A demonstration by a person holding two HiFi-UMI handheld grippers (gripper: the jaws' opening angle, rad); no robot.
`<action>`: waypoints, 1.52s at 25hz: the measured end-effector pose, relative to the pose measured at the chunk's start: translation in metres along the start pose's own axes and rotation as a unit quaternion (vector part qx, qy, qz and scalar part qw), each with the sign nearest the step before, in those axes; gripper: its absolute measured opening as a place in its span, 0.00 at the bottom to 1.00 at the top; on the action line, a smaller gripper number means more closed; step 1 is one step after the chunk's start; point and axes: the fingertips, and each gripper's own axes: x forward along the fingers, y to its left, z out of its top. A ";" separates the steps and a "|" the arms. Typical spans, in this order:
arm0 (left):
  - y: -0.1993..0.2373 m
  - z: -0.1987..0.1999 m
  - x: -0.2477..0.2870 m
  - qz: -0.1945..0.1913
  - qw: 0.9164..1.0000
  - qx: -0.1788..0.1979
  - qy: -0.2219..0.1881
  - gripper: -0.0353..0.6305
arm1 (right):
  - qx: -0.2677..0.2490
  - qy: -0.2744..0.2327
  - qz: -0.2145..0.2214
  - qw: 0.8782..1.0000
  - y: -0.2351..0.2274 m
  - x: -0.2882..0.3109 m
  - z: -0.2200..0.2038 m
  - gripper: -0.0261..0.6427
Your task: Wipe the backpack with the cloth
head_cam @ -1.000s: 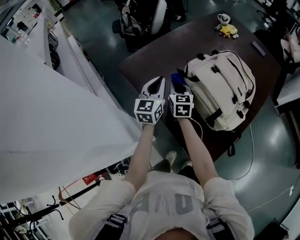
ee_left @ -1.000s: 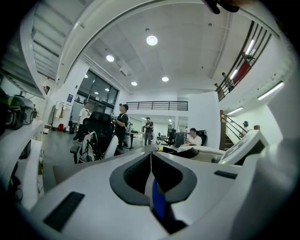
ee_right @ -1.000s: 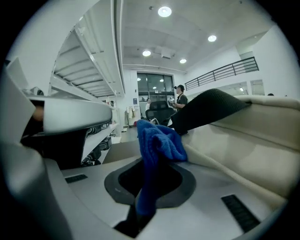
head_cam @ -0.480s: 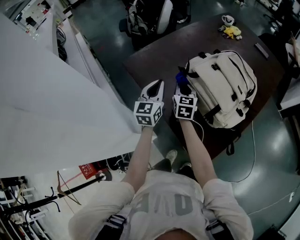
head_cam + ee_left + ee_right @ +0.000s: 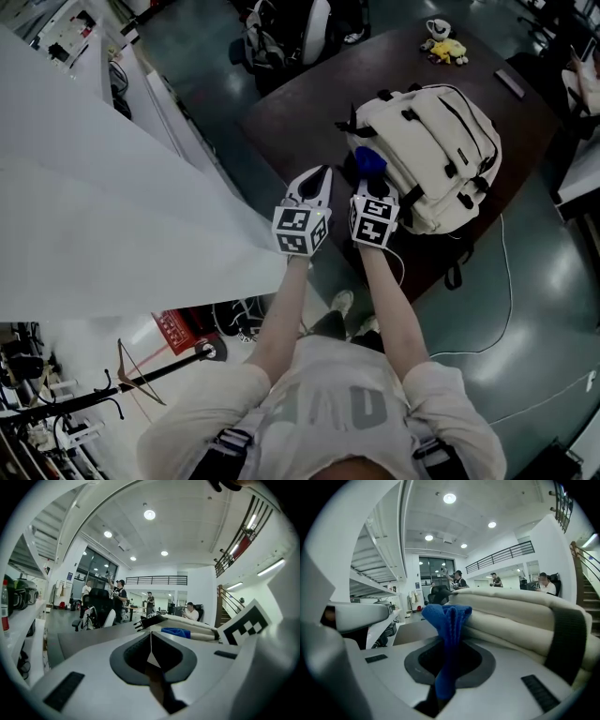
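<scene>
- My left tongs [image 5: 321,174] are pressed together with nothing between them; I hold them above the near edge of the dark brown tabletop [image 5: 300,108], just beside my right tongs [image 5: 368,176].
- My right tongs pinch a small blue terry cloth [image 5: 447,620]. Its bunched upper end stands out past the tips.
- The cloth lies against the near side of the cream fabric backpack with black straps [image 5: 433,148]. In the right gripper view the blue folds touch the pale padded wall of the bag.
- The backpack lies flat on the tabletop, towards the right edge, and one black strap hangs down over this edge.
- At the far corner of the tabletop there is a small yellow soft toy [image 5: 447,51] with a white mug [image 5: 437,28] just behind it, well apart from the bag.
- The floor [image 5: 548,234] is dark, greenish and shiny, and a thin white cable [image 5: 509,281] runs over it.
- Behind the tabletop stands a black office chair [image 5: 295,33].
- The room is a big white hall with round ceiling lamps [image 5: 449,498], a balcony railing [image 5: 501,554] and some people [image 5: 458,579] far behind.
</scene>
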 end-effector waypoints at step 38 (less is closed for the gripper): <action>-0.151 -0.041 -0.021 -0.047 0.999 0.003 0.017 0.07 | -0.030 0.020 -0.098 0.994 -0.127 -0.145 -0.074 0.10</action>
